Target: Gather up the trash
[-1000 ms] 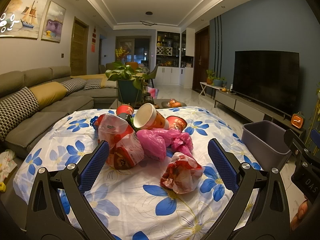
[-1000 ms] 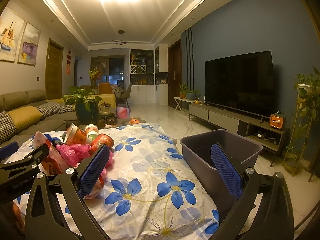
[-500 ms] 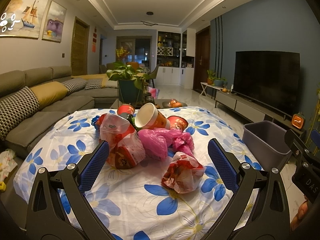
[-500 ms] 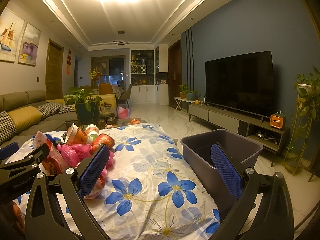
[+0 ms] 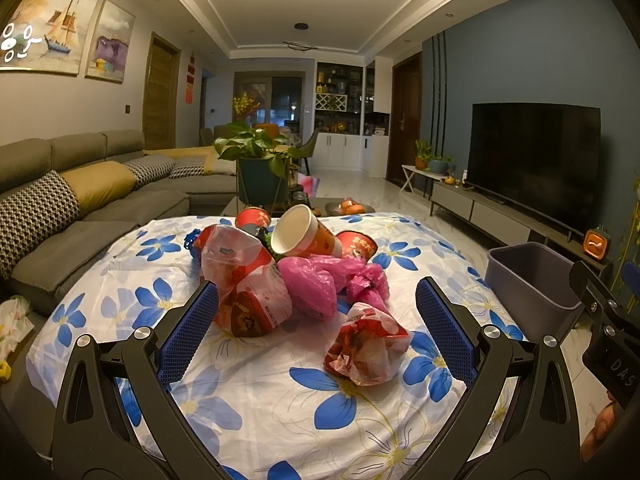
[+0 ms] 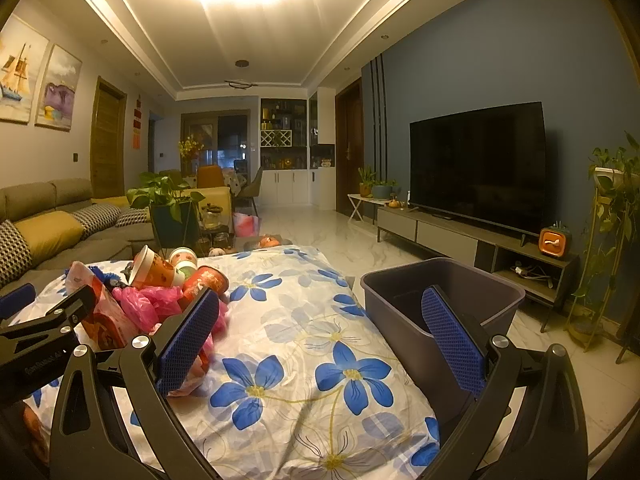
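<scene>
A heap of trash lies on the flowered tablecloth [image 5: 256,400]: a crumpled red-and-clear wrapper [image 5: 366,346] nearest, a pink plastic bag [image 5: 316,284], a clear bag over red packaging [image 5: 244,280], and a tipped paper cup [image 5: 304,234] among red cups. My left gripper [image 5: 316,332] is open, its blue pads either side of the heap and short of it, nothing between them. My right gripper [image 6: 320,344] is open and empty over the cloth, with the trash heap [image 6: 160,296] behind its left finger. A grey bin [image 6: 440,312] stands off the table's right edge, also visible as the bin [image 5: 532,280].
A grey sofa [image 5: 100,200] runs along the left. A potted plant [image 5: 260,168] stands behind the table. The TV [image 6: 476,164] on its low cabinet lines the right wall. Marble floor [image 6: 344,240] opens between table and cabinet.
The left gripper has edged slightly forward toward the heap, so the trash looks a little larger and lower. The right gripper has barely shifted. Both stay open.
</scene>
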`<state>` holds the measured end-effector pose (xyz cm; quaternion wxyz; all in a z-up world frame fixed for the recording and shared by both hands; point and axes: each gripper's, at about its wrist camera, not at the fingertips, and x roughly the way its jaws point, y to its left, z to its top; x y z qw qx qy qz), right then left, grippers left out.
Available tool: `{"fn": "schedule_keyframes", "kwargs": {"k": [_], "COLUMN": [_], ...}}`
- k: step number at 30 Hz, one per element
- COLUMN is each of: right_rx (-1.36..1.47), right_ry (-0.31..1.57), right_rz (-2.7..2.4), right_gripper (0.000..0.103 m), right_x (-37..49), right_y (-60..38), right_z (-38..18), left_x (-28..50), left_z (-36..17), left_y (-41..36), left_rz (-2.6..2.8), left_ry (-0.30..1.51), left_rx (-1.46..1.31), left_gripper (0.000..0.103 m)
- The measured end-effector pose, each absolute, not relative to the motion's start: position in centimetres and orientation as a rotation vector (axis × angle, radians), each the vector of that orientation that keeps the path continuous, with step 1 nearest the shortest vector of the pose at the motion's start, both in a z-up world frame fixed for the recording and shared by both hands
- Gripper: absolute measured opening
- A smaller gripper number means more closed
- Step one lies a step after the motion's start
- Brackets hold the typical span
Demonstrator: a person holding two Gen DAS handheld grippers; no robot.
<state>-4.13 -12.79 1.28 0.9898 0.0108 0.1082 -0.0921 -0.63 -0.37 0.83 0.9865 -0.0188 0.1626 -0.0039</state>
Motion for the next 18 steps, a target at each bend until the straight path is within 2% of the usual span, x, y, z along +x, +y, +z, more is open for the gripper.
{"fn": "schedule_keyframes", "kwargs": {"k": [18], "right_rx": [0.030], "right_ry": [0.224], "right_rz": [-0.191], "right_gripper": [0.098], "right_x": [-3.9], "right_y": [-12.4], "right_z": [0.5], "left_x": [-0.2], "left_z": [0.0], "left_y": [0.7], "left_rz": [-0.003], "left_ry": [0.339], "left_rx": [-0.049], "left_gripper": [0.097]}}
